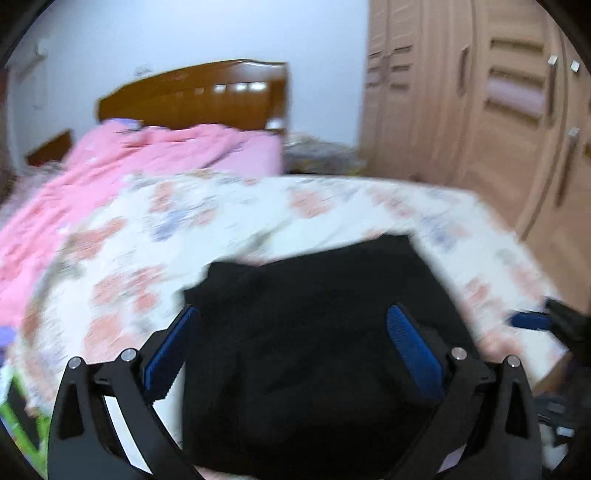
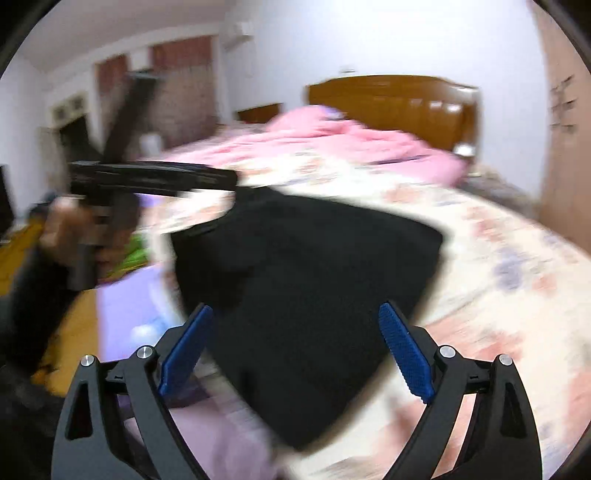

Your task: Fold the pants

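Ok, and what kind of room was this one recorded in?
A bedroom, most likely: a bed with a wooden headboard and pink quilt, a wardrobe beside it, and black pants lying on the floral sheet.

Pale, bluish-white walls (image 1: 184,33) wrap a bedroom, everything smeared by motion blur. A glossy brown wooden headboard (image 1: 199,94) stands against the far wall, a rumpled pink quilt (image 1: 140,155) heaped below it and a floral bedspread (image 1: 258,210) nearer. Tall light-wood wardrobe doors (image 1: 498,103) fill one side. Reddish curtains (image 2: 181,85), probably over a window, hang opposite.
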A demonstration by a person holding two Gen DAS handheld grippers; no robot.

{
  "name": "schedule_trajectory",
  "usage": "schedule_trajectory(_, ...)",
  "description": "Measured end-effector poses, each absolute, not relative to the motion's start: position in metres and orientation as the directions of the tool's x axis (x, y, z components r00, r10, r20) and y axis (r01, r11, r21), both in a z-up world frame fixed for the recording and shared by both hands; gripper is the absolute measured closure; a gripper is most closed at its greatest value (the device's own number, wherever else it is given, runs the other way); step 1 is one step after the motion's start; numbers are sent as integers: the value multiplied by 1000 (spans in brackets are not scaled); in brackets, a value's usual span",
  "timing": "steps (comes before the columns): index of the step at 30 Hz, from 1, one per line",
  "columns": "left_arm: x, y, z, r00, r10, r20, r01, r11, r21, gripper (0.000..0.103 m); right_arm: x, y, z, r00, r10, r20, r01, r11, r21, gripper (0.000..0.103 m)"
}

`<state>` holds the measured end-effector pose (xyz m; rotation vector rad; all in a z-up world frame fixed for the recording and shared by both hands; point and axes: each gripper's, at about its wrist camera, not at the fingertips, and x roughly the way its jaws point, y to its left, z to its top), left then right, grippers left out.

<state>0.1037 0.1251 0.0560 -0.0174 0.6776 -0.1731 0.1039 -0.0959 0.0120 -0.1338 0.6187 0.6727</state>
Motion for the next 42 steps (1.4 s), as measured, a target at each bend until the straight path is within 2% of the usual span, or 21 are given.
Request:
schedule_trajectory(3,145,119,39,686,-249,-684,204,968,-147,2,141,-102,9,612,526,-590,-558,816,150,15)
schedule_trajectory(6,174,127,-1,616,-200,-762,151,979,-134,3,164,-101,7,581,557,-593,-571,798,190,15)
schedule_trajectory(8,168,137,-16,612,-237,-754,159,971,-176,3,183,-99,6,517,627,-583,-603,750,271,15)
schedule_trajectory(11,160,138,-17,635,-236,-736,165,972,-170,3,218,-93,3,395,719,-572,-648,659,382,15)
schedule_trajectory(16,160,143,-19,634,-264,-727,152,964,-217,3,284,-69,-19,340,639,-690,-609,709,356,15)
schedule_trajectory(18,161,143,-21,633,-264,-728,153,964,-217,3,315,-73,-30,309,629,-714,-567,724,393,22)
schedule_trajectory(19,161,142,-21,633,-255,-731,154,967,-204,3,325,-78,-26,307,663,-682,-553,708,439,25)
schedule_trajectory(22,161,138,-22,637,-218,-739,140,976,-167,3,328,-101,-1,480,576,-662,-468,806,362,22)
schedule_trajectory(23,161,139,-22,638,-218,-738,139,976,-168,3,324,-116,7,503,600,-622,-464,795,391,21)
schedule_trajectory(25,160,138,-22,643,-210,-736,131,978,-165,3,316,-139,6,466,662,-587,-462,748,476,18)
schedule_trajectory(30,156,130,-23,664,-162,-730,121,987,-109,3,304,-141,-35,250,722,-645,-442,678,588,18)
schedule_trajectory(34,154,130,-23,669,-159,-726,119,987,-107,3,322,-120,-54,169,764,-623,-413,629,659,16)
schedule_trajectory(36,155,127,-24,664,-137,-735,116,990,-80,3,334,-126,-48,163,852,-498,-373,520,768,20)
schedule_trajectory(39,156,121,-26,660,-80,-747,103,995,-15,3,334,-151,-28,242,908,-341,-394,414,821,24)
schedule_trajectory(40,155,120,-27,660,-78,-747,105,994,-11,3,333,-156,-25,269,896,-353,-406,438,802,25)
schedule_trajectory(42,156,123,-27,661,-88,-745,104,994,-25,3,328,-166,-28,328,822,-465,-401,567,720,25)
